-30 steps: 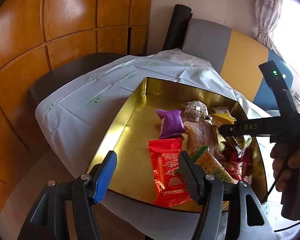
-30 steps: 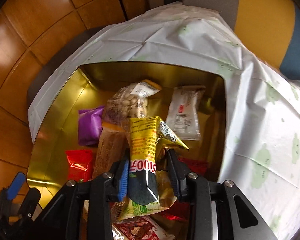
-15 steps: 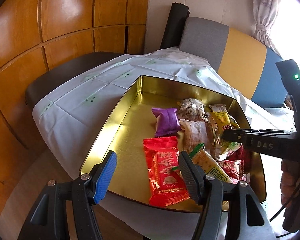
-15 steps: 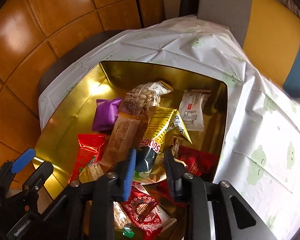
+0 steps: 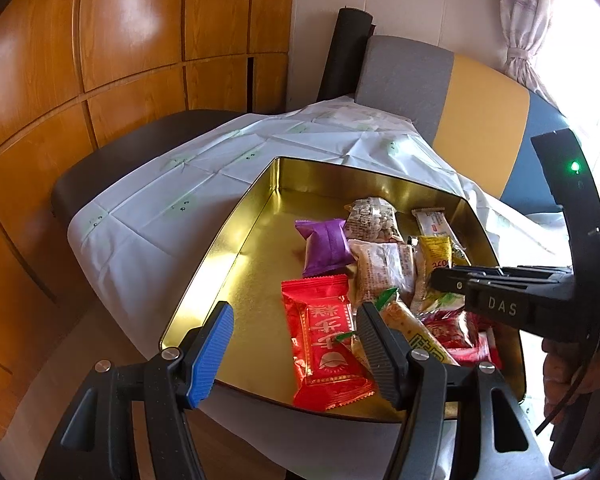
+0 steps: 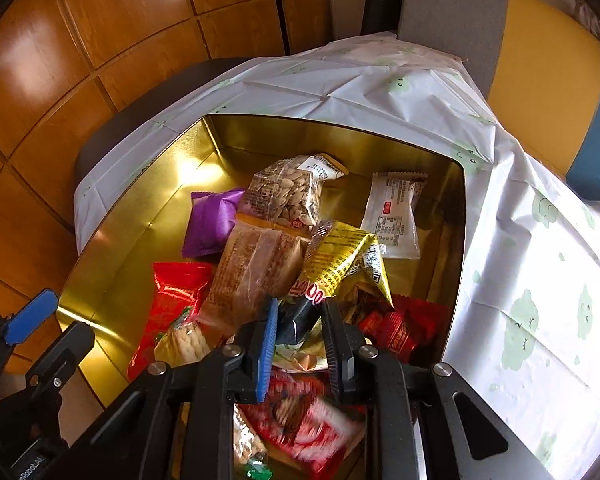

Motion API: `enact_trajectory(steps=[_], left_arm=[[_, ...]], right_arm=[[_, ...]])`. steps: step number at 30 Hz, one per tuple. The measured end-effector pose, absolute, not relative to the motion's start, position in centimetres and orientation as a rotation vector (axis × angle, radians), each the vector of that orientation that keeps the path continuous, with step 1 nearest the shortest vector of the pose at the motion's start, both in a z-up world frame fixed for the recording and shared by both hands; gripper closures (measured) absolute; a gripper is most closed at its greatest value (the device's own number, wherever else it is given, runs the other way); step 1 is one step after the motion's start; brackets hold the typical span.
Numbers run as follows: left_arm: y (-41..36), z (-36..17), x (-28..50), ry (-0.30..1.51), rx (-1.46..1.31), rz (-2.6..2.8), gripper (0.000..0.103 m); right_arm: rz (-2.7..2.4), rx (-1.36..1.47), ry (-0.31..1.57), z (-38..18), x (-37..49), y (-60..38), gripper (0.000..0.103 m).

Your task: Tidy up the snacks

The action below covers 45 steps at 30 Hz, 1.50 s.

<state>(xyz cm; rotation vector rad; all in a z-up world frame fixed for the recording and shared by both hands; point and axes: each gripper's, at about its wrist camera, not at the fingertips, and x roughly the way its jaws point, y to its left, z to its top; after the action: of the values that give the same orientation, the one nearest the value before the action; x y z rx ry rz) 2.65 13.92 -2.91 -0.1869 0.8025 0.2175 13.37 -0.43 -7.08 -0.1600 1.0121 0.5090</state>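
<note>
**Anna:** Right wrist view first, please. What was shown there?

**Ben:** A gold tin (image 6: 456,216) was seen on a white cloth (image 6: 520,240). The right gripper (image 6: 300,344) was held low over the tin's near end, its jaws narrowed around the dark lower end of a yellow packet (image 6: 340,260). Whether the packet was firmly pinched or merely bracketed could not be told. The packet was tilted, leaning across a brown wafer pack (image 6: 256,268).

**Anna:** And what else was in the tin?

**Ben:** A purple pouch (image 6: 212,228), a clear bag of seeds (image 6: 288,196) and a white bar (image 6: 394,216) were seen toward the far end. A red sachet (image 6: 172,296) was seen on the left, and more red wrappers (image 6: 396,328) were heaped at the near right corner.

**Anna:** What was shown in the left wrist view?

**Ben:** The left gripper (image 5: 292,344) was held wide apart and empty at the tin's near rim, with the red sachet (image 5: 324,344) lying just beyond its right finger. The right gripper (image 5: 444,276) was seen from the side, reaching in over the pile.

**Anna:** How far along was the tidying judged to be?

**Ben:** Every snack in sight was already inside the tin, none on the cloth. The packets were jumbled and overlapping, though, so sorting or straightening was judged to be left, if that was wanted.
</note>
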Motion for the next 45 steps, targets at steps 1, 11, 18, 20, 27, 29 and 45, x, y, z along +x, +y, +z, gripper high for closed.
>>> enact_trajectory(steps=[1,11,18,20,27,29,45], left_arm=[[13.8,-2.8,2.6,0.803,-0.185,0.217,0.038],[12.9,-1.7,1.8,0.768,-0.150,0.224,0.038],[11.9,-0.9,0.9,0.729,-0.126,0.227,0.038],[11.5,-0.7,0.5,0.715,-0.117,0.222,0.038],[9.4,-0.4,-0.7,0.682,-0.080,0.193,0.034],[8.9,-0.3,-0.9,0.674,-0.072,0.186,0.034],[9.0,-0.4,-2.0,0.653,-0.084,0.260,0.034]], right_arm=[[0.509,-0.156,1.008,-7.0,13.2,-0.5,0.080],[0.469,-0.145,0.908,-4.7,10.4,-2.0,0.058],[0.395,-0.102,0.817,-3.0,6.9,-4.4,0.021],[0.353,-0.075,0.774,-2.8,5.4,-5.4,0.012],[0.206,-0.037,0.710,-3.9,1.3,-8.3,0.000],[0.167,-0.038,0.698,-4.3,0.9,-9.0,0.000],[0.147,-0.064,0.647,-4.4,-1.1,-9.5,0.000]])
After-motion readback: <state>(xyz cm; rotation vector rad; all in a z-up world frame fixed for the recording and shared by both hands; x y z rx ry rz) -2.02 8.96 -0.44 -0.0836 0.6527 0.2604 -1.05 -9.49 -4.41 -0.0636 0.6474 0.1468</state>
